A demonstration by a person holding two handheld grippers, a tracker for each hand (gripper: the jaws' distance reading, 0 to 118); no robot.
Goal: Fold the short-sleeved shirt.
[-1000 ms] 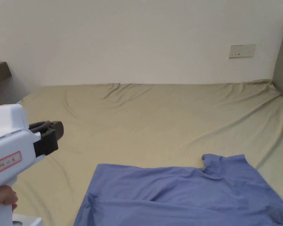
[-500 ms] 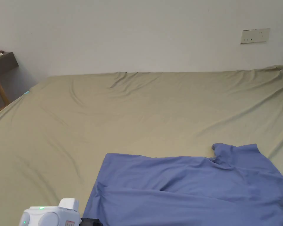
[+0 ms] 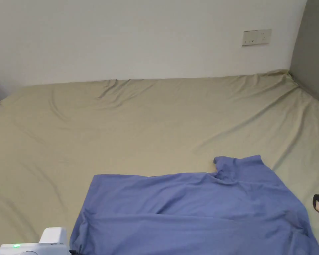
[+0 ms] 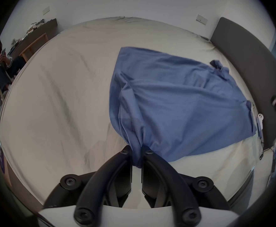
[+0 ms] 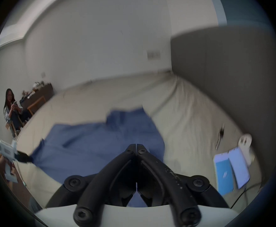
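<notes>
Your left gripper [image 4: 136, 155] sits low, jaws clamped on the shirt [image 4: 175, 102] corner. Your right gripper [image 5: 136, 146] hovers above the shirt, jaws closed, empty.

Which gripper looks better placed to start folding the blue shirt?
Probably the left gripper: its jaws already pinch a corner of the shirt. The right gripper is shut with nothing between its jaws.

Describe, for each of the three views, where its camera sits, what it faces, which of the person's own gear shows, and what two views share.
Head view: on the person's head, facing the bed and blue shirt; left gripper at the bottom edge.
Left gripper view: rides the left gripper, shut on the shirt's corner.
Right gripper view: rides the right gripper, jaws shut, above the shirt.
Both gripper views share a seated person.
</notes>
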